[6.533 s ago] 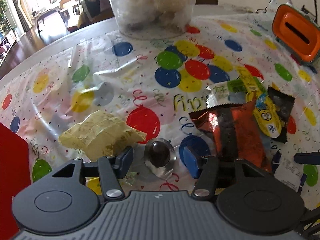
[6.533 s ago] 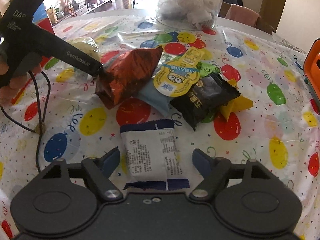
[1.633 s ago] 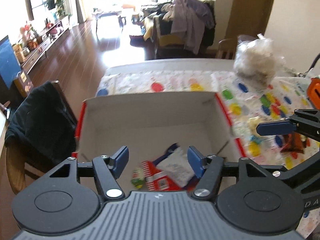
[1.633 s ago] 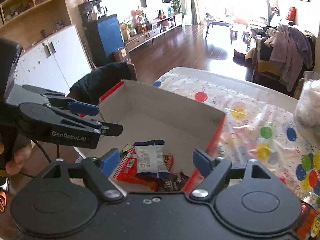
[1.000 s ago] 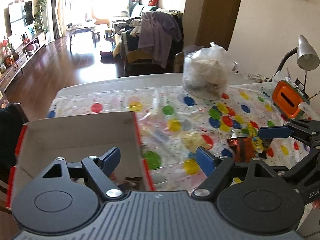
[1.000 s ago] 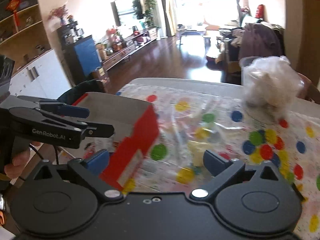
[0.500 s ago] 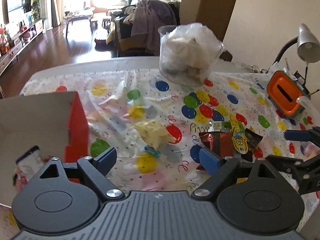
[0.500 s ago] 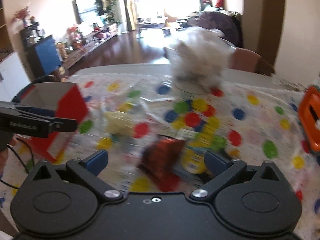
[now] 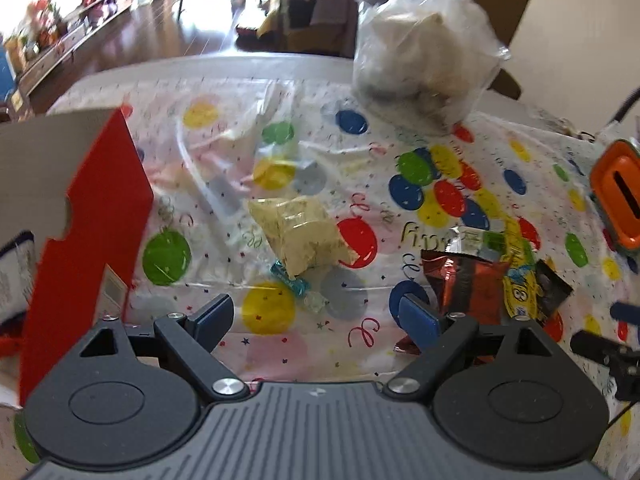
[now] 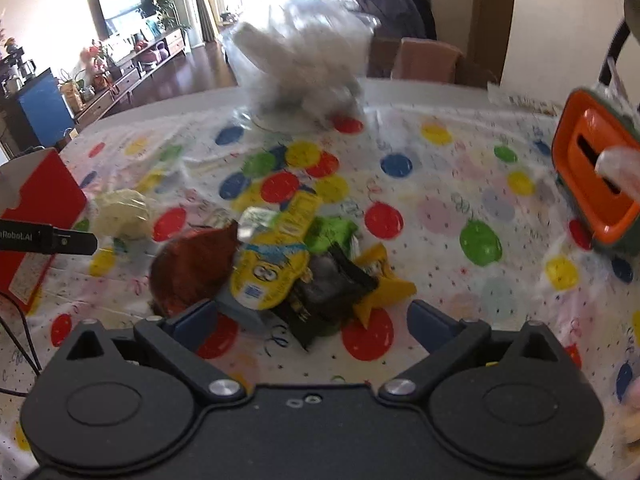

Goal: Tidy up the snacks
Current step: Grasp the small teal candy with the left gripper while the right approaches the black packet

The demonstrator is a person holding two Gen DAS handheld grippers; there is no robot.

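Both grippers have swung away from the red box [image 9: 100,216] and dipped toward the counter [image 10: 440,208], pointing steeply down. Left gripper [image 9: 316,316] hovers over the balloon-print cover with its jaws released, having just been widening, nothing between them; a pale yellow packet [image 9: 304,236] and a small teal candy [image 9: 290,280] lie just ahead. Right gripper [image 10: 316,320] hangs with jaws spread and empty above the snack pile [image 10: 280,268]: brown bag, yellow cartoon pouch, black packet, touching one another. The box stands at the counter's left edge, packets inside.
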